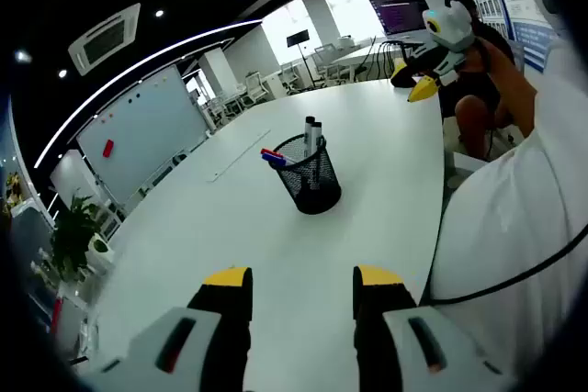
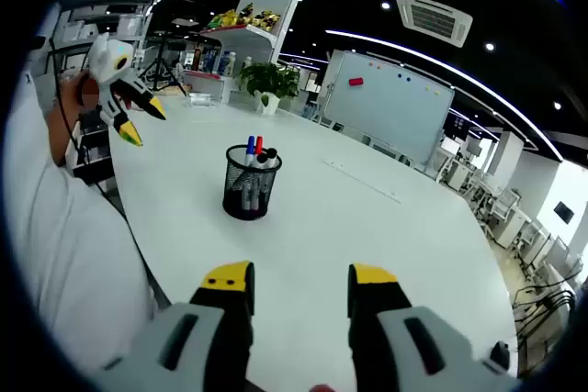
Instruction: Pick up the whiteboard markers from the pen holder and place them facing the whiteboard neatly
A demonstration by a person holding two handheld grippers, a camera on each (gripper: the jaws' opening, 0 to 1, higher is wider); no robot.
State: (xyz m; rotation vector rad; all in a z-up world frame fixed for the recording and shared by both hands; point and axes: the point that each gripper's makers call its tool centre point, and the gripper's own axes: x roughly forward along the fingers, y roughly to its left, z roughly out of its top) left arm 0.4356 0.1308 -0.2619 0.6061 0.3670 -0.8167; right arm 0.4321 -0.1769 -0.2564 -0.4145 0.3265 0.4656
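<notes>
Currently both grippers, left (image 1: pixel 302 279) and right (image 2: pixel 300 274), hover empty, jaws apart; holder (image 1: pixel 310 177) with markers (image 1: pixel 311 133) stands at 12 o'clock on table (image 1: pixel 230 227).

Big open office, long white table (image 2: pixel 367 227), whiteboard (image 2: pixel 395 103) on a stand, rows of desks and chairs (image 1: pixel 266 84) far back, computer screen (image 1: pixel 397 14), potted plant (image 2: pixel 269 80), bright lights in dark ceiling
</notes>
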